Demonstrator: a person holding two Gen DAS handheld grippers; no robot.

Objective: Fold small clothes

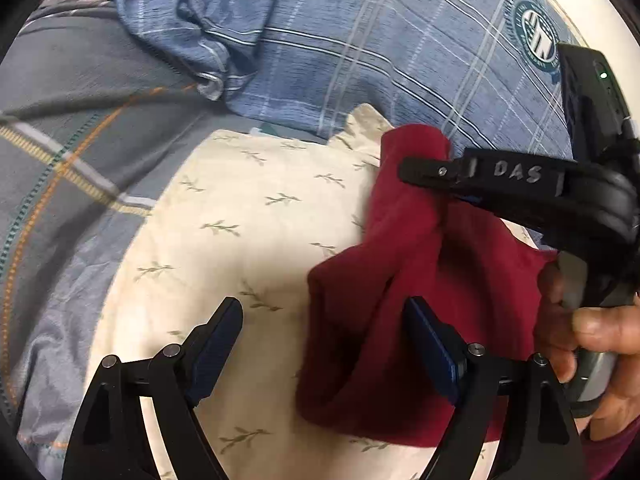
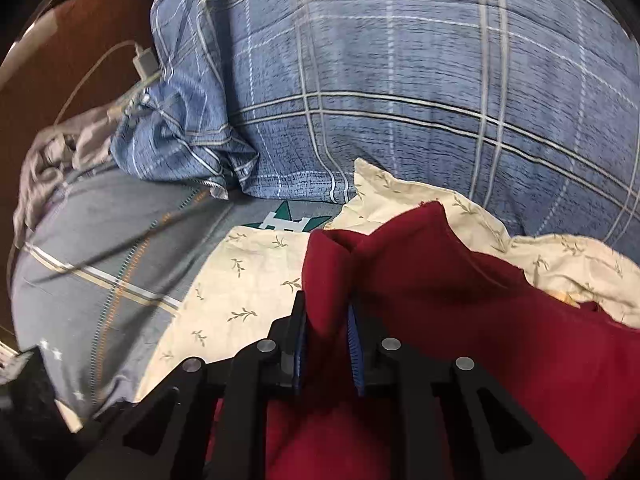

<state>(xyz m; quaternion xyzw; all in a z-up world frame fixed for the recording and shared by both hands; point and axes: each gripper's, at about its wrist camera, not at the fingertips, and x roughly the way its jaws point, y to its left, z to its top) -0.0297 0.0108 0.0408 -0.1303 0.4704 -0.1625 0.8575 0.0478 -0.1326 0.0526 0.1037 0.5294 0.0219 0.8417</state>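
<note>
A dark red garment (image 1: 420, 320) lies crumpled on a cream cloth with a leaf print (image 1: 248, 220). My left gripper (image 1: 324, 320) stands open above the cream cloth; its right finger (image 1: 432, 344) overlaps the garment's left edge, and nothing is pinched. My right gripper (image 1: 420, 170) reaches in from the right, held by a person's hand (image 1: 592, 344), and pinches a raised fold of the garment. In the right wrist view that gripper (image 2: 326, 320) is shut on a bunched fold of the red garment (image 2: 460, 300), which rises between the blue pads (image 2: 353, 336).
A blue checked pillow (image 2: 400, 80) fills the back. A grey striped bedsheet (image 2: 100, 248) lies to the left. A white charger and cable (image 2: 144, 60) hang at a brown headboard (image 2: 72, 40). The cream cloth (image 2: 248, 280) spreads under the garment.
</note>
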